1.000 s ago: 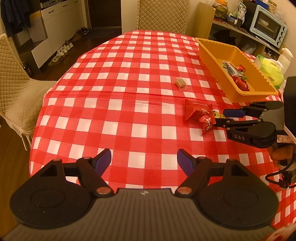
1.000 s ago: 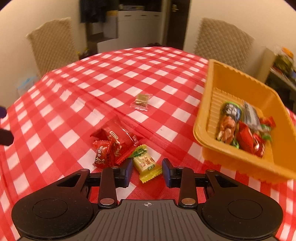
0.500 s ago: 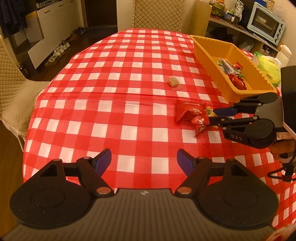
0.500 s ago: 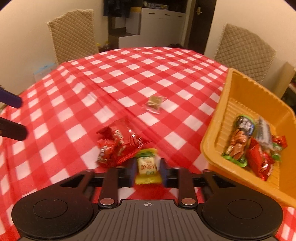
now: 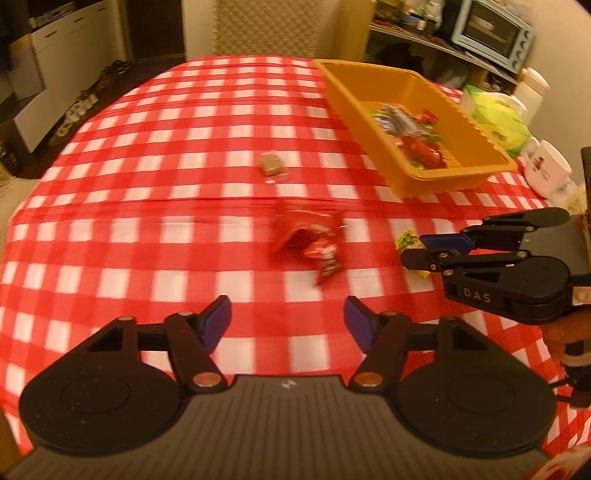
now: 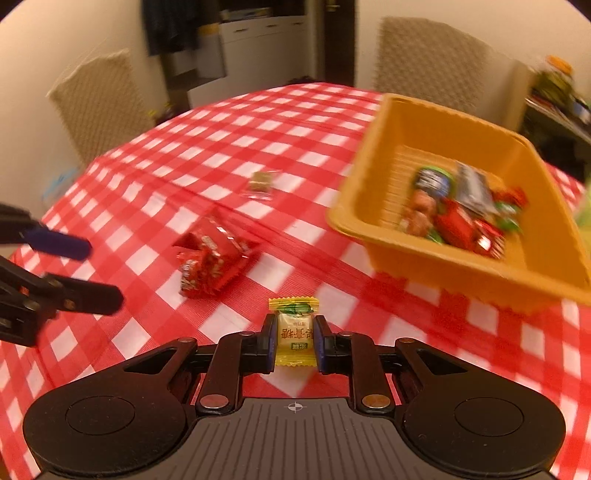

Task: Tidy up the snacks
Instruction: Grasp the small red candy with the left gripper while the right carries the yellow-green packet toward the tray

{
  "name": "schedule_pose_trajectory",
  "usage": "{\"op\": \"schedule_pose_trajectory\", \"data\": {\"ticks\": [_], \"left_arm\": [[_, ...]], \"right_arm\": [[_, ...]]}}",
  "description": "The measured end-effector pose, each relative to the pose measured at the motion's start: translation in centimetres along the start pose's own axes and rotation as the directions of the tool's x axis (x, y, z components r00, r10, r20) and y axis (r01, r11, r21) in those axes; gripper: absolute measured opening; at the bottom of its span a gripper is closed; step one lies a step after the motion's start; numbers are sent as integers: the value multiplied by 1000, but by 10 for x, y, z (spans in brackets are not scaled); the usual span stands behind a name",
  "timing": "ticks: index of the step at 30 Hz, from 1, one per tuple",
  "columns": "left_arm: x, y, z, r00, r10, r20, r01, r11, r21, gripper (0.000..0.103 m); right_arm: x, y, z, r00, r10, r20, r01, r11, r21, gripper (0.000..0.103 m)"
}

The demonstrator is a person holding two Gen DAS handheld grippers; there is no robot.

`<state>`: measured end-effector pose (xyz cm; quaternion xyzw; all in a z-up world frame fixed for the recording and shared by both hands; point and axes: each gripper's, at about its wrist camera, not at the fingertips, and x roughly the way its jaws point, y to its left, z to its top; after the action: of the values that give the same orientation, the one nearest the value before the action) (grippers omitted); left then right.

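My right gripper is shut on a yellow-green wrapped candy and holds it above the checked tablecloth; it also shows in the left wrist view, with the candy peeking past its tips. The orange tray with several snacks lies to its right; it also shows in the left wrist view. Red snack packets lie left of the candy, also in the left wrist view. A small brown candy lies farther back, also in the left wrist view. My left gripper is open and empty above the cloth.
A white mug and a green-yellow bag stand right of the tray. Quilted chairs stand around the table. A toaster oven sits on a shelf at the back right.
My right gripper closed on the yellow-green candy and lifted it off the cloth toward the tray. My left gripper moved forward a little and stayed open.
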<state>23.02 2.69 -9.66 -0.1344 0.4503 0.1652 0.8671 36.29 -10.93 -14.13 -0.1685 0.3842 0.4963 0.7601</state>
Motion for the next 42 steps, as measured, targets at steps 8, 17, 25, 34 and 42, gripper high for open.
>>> {"op": "schedule_pose_trajectory", "data": {"ticks": [8,17,25,34,42], "left_arm": [[24,-19,12,999,-39,12,39,999,-14,49],[43,-17,24,999,-34,16,35,996,-77,36],[51,-15,27,999,-29,22,31,995,-90,22],[44,-19,25,999,-40,34,42,998,-54,20],[30,-19,23,998,-50,46,51,998,-24,20]], "right_arm": [[-38,-31,-20,998,-60,34,55,989,136,20],[-60,-59,-38,992,-119,47,105,969,223,20],[-71,-63,-45,989,-136,50,119,962,246,20],[-77,-63,-50,989,-137,49,120,959,257,20],[-86,-57,-49,987,-148,61,127,957,261,20]]}}
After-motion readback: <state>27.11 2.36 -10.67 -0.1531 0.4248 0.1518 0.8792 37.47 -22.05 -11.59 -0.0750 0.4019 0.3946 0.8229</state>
